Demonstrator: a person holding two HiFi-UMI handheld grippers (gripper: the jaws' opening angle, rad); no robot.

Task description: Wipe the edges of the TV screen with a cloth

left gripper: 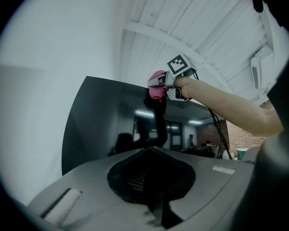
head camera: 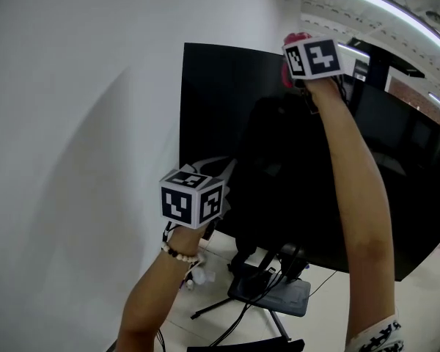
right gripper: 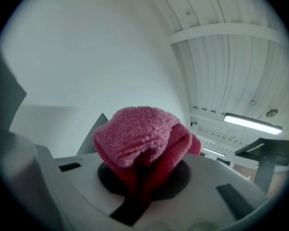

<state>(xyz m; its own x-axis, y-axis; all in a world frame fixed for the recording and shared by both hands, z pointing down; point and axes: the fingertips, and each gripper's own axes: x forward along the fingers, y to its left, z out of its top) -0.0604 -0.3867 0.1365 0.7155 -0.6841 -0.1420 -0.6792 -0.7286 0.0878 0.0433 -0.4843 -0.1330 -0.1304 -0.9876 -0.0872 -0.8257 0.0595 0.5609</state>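
**A:** Where is the cloth (right gripper: 137, 141) sitting right now?

**B:** The right hand-held gripper (head camera: 297, 68) is clamping it. Its jaws are closing tight on a bunched pink fold, and the rest is puffing out in front. The arm is reaching high and holding the cloth at the top edge of the TV screen (head camera: 227, 108). In the left gripper view the cloth is meeting its own reflection, so I'm judging that it is touching the edge.

**A:** And which way is the edge running from there?

**B:** The top edge is running side to side across the person. The upper left corner is lying off to the gripper's left, by the wall (head camera: 81, 123), and the longer stretch is going off to the right. So I'm expecting the wipe to be a sideways slide along that line. The left side edge is dropping straight down from that corner.

**A:** What is the other hand doing?

**B:** The left hand-held gripper (head camera: 224, 169) is hovering lower, near the left side edge. Its jaws are meeting with nothing between them. It is nearer the lower left of the screen, but the right one is nearer the top edge and has the cloth.

**A:** Are you reading any brand or label?

**B:** I'm finding none. The screen is showing only dim reflections, and the cubes are carrying only black-and-white square markers. The stand (head camera: 268, 295) below is showing no lettering either.
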